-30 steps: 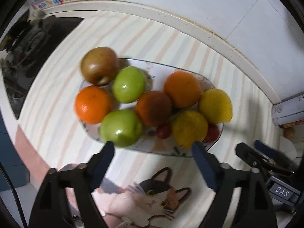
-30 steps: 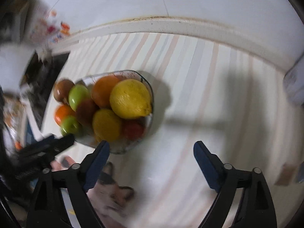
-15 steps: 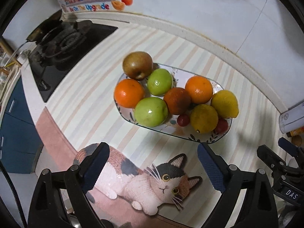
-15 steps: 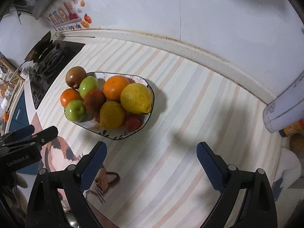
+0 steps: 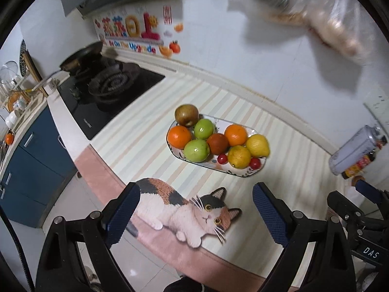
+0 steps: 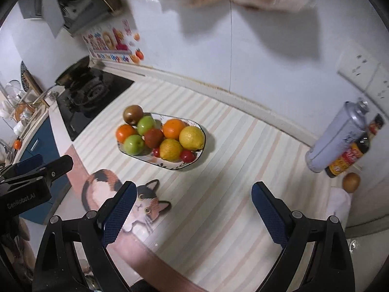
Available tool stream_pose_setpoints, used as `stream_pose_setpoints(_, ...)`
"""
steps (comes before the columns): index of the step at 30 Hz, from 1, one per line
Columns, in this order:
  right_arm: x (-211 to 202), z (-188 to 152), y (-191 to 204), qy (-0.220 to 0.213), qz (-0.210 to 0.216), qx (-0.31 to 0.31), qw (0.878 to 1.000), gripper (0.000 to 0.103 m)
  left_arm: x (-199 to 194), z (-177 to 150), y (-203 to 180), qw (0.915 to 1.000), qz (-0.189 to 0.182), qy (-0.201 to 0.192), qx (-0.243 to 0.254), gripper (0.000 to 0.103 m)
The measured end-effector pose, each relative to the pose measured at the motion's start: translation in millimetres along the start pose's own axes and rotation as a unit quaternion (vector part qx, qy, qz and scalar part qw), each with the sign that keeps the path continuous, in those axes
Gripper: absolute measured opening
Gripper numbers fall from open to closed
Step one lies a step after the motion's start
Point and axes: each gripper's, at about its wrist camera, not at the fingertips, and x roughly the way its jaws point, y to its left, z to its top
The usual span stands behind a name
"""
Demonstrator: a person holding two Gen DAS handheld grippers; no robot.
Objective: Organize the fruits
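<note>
The left gripper point(image 5: 195, 209) is spread and empty over the counter's point(image 5: 291, 160) front edge. Mid-counter, toward the back edge, the plate point(image 5: 245, 174) holds all the fruit point(image 5: 220, 143), likely gathered already. The right gripper point(image 6: 193, 205) also hangs spread and empty, well apart from it.

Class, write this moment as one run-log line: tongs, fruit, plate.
left tongs: open, empty | right tongs: open, empty | fruit: piled on plate | plate: on striped counter
</note>
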Motion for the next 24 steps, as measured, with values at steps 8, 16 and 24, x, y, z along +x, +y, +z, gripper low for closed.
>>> stream_pose_setpoints(8,-94.9,-29.4,22.1,-0.052,0.002,0.000,0.999,0.098,-73.7,-27.9,9.5,0.9989,-0.018,-0.041,0.011,0.095)
stream_pose_setpoints(16,-153.4,-53.0,39.1,-0.088,-0.007,0.004,0.996,0.099,-119.7,-49.9,22.8,0.9969,-0.032,-0.070,0.016,0.095)
stream_pose_setpoints(24,-168.6,-57.5,44.0,-0.096,0.004,-0.005,0.995,0.099,-142.7,-60.8,23.0,0.9957,-0.019,-0.090,0.012,0.095)
